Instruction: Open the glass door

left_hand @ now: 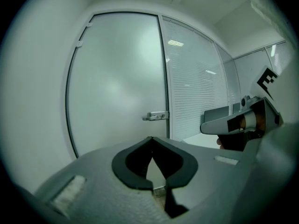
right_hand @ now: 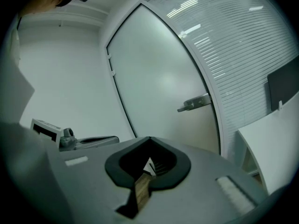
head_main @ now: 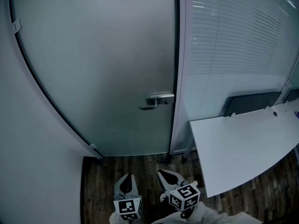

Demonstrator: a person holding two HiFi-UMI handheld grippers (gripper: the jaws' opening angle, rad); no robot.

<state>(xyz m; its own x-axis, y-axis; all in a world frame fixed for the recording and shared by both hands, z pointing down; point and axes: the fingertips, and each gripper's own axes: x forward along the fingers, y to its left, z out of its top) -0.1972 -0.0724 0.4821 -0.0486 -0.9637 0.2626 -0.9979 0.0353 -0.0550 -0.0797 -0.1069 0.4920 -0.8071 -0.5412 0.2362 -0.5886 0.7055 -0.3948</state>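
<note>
Frosted glass door (head_main: 103, 69) stands shut in its frame straight ahead, apparently hinged at the left, with a metal lever handle (head_main: 156, 100) at its right edge, just beside the blinded partition (head_main: 233, 45). It is judged a heavy, rigid, breakable panel with a slick face, so the lever is the only sound place to take hold. Pose: the left hand-held gripper (head_main: 126, 185) and the right hand-held gripper (head_main: 169, 177) sit side by side low over the wooden floor (head_main: 100, 185), aimed near level at the door and well short of the lever, each with jaws pressed together on nothing.
</note>
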